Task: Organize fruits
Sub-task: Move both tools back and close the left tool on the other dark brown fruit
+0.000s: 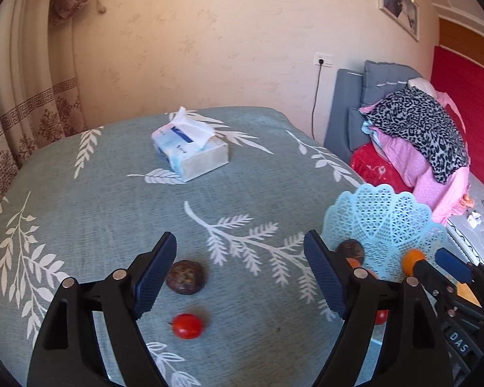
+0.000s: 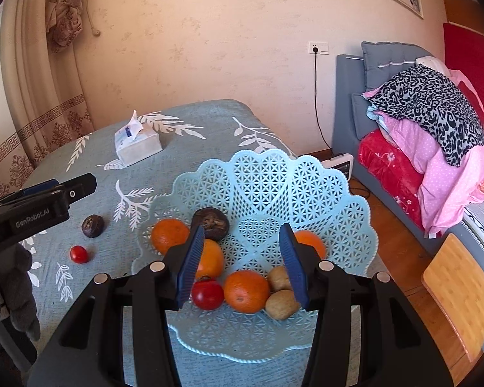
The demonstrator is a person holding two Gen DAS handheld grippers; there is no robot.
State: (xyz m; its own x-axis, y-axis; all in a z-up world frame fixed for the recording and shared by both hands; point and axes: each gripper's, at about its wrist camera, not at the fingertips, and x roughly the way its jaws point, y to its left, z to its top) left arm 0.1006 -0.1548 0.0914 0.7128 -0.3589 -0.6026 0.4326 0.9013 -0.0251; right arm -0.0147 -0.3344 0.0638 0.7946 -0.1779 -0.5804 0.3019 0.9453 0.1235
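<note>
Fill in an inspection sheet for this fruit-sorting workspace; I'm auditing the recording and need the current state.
Surface: table under a teal leaf-print cloth.
Job's things: blue lattice basket holds oranges, a tomato, brownish fruits and one dark fruit; a second dark fruit and a small tomato lie on the cloth outside it.
Clutter: tissue pack at the far side.
Grippers: left gripper jaws open, empty, over the loose fruit; right gripper jaws open, empty, over the basket.
Cables: black cord hanging from a wall socket.
Surroundings: curtain, framed picture, stacked bedding.
</note>
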